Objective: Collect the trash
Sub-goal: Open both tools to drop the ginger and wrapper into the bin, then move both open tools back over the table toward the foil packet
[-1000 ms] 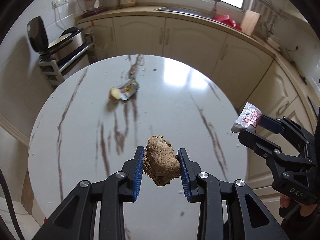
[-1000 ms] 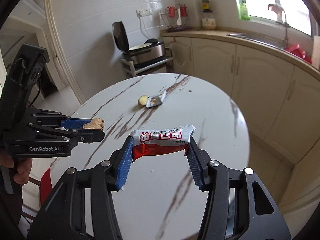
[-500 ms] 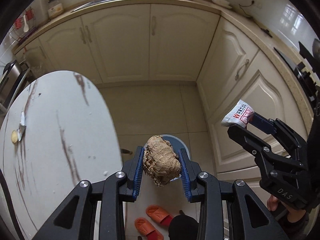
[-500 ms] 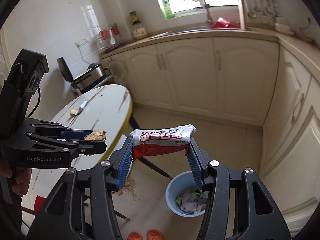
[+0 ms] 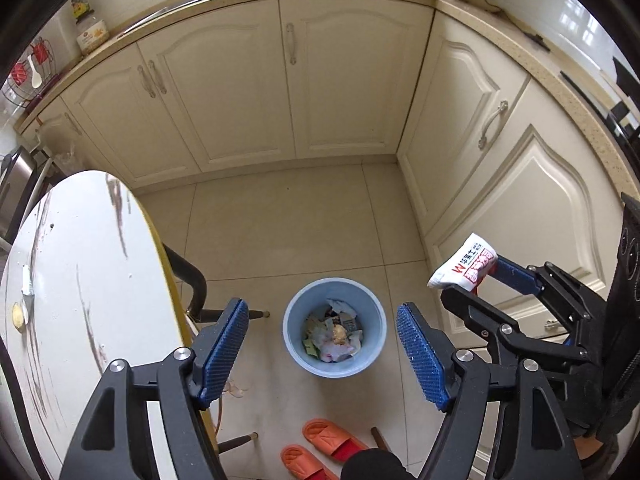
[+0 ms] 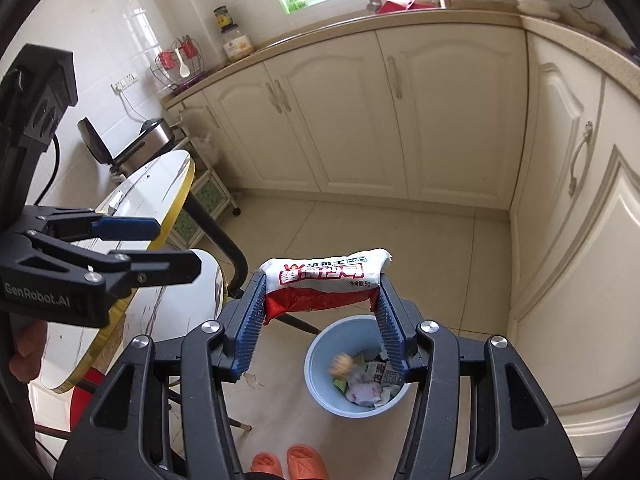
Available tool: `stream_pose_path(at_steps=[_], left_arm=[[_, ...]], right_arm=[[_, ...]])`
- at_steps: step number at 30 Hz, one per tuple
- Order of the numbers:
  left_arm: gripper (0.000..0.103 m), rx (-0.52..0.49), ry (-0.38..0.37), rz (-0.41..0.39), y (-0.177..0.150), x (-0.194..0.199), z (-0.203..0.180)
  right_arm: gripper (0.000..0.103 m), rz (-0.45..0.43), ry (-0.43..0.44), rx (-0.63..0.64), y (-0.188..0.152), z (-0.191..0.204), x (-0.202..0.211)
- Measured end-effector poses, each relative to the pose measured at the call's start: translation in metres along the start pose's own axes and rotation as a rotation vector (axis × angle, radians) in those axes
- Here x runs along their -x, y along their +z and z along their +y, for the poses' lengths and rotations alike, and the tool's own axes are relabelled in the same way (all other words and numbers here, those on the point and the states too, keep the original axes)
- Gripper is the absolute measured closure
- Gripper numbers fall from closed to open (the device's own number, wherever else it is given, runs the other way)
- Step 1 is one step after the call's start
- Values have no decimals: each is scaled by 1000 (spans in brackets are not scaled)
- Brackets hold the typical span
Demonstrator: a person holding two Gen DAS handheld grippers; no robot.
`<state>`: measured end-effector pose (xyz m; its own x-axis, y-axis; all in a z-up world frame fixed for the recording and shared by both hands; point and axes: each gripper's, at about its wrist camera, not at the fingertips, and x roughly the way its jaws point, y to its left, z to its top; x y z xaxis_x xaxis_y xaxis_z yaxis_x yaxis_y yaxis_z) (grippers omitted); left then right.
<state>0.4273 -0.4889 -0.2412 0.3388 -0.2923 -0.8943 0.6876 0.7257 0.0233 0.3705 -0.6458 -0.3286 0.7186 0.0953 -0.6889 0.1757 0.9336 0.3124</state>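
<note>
A blue trash bin [image 5: 335,326] with crumpled wrappers stands on the tiled floor; it also shows in the right wrist view [image 6: 356,368]. My left gripper [image 5: 322,350] is open and empty above the bin. The brown lump [image 6: 341,364] it held is blurred in the bin's mouth, and lies among the trash in the left wrist view [image 5: 340,333]. My right gripper [image 6: 322,328] is shut on a red and white snack wrapper [image 6: 324,282], held above the bin's left rim. That wrapper shows at the right in the left wrist view [image 5: 464,266].
The round marble table [image 5: 72,300] is at the left, with a small wrapper and a yellow scrap [image 5: 22,304] on it. Cream cabinets [image 5: 288,92] run behind and to the right. Orange slippers [image 5: 320,446] lie on the floor near me. A chair leg [image 5: 196,284] stands beside the bin.
The left gripper has opened and let go of the brown lump, which has dropped into the bin. Both grippers have moved over the bin. The right gripper still holds the wrapper.
</note>
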Motion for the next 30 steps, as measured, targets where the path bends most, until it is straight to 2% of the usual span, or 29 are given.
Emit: stream_pose_path(at_steps=[1,6,15,17,19,24,30], left_arm=[[30,6,3,-6,-3,1,3],[30,26,25,-50,-19,26,13],[30,145,74,-140,-71,95,71],[29,176,87,-163,-88,111,87],[27,209,93,-183,-110,131,108],[22,295,138,-226,-160,169,158],[18,418,189,-243,-217,197,227]], right_arm=[[52,1,8,3,0,2,-1],[34,7,7,23,3,18,1],[31,-45,9,95,6,72,39],[30,-55,22,123,8,93,47],[24,-66,30,162,11,117,53],[21,-71,77,269,18,187,54],[20,-17,119,391,22,272,17]])
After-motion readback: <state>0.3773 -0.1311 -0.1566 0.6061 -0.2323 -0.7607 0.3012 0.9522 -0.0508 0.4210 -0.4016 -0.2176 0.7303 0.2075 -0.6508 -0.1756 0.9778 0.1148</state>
